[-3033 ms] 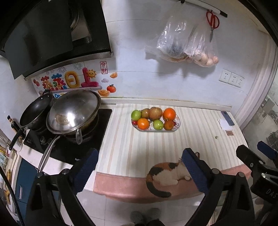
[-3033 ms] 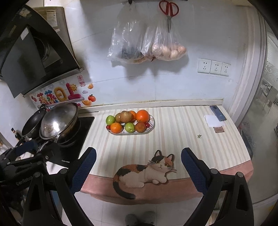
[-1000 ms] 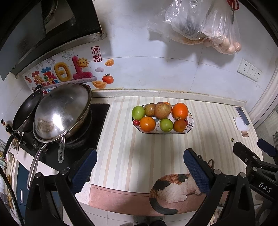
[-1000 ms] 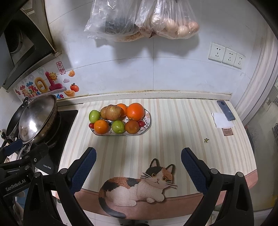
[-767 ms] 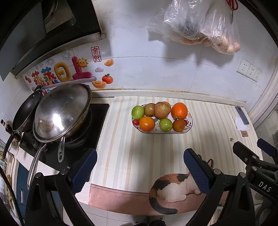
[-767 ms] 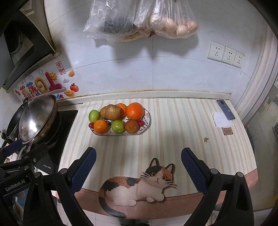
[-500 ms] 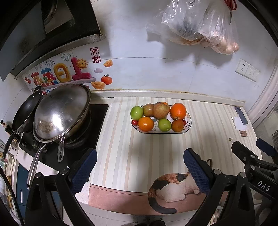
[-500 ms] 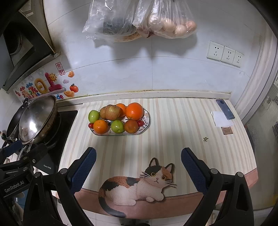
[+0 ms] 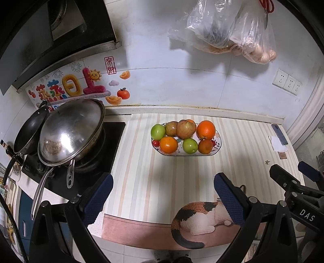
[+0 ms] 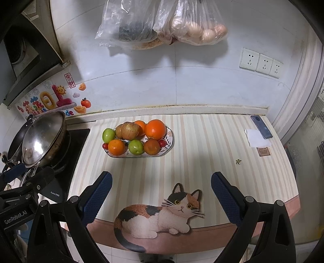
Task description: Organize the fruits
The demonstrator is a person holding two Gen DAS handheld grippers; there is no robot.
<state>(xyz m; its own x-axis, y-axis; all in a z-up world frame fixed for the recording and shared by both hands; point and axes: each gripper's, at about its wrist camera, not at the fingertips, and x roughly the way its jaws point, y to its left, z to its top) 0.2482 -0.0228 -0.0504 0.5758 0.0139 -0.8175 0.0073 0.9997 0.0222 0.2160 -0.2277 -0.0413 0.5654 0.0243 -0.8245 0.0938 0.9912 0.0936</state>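
- The plate point(image 9: 219, 144) of fruit point(image 9: 185, 131) is sitting on the striped mat point(image 9: 141, 178), beside the stove point(image 9: 97, 159).
- The left gripper point(image 9: 163, 194) is hovering wide open, holding nothing.
- The right gripper point(image 10: 161, 192) is likewise gaping wide, carrying nothing.

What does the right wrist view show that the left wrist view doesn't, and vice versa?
Only the right wrist view shows the cat's face on the mat; the left gripper's finger hides it in the left view.

Only the left wrist view shows the red scissors on the wall.

Both show the fruit plate, wok and phone, with left gripper and right gripper open and empty.
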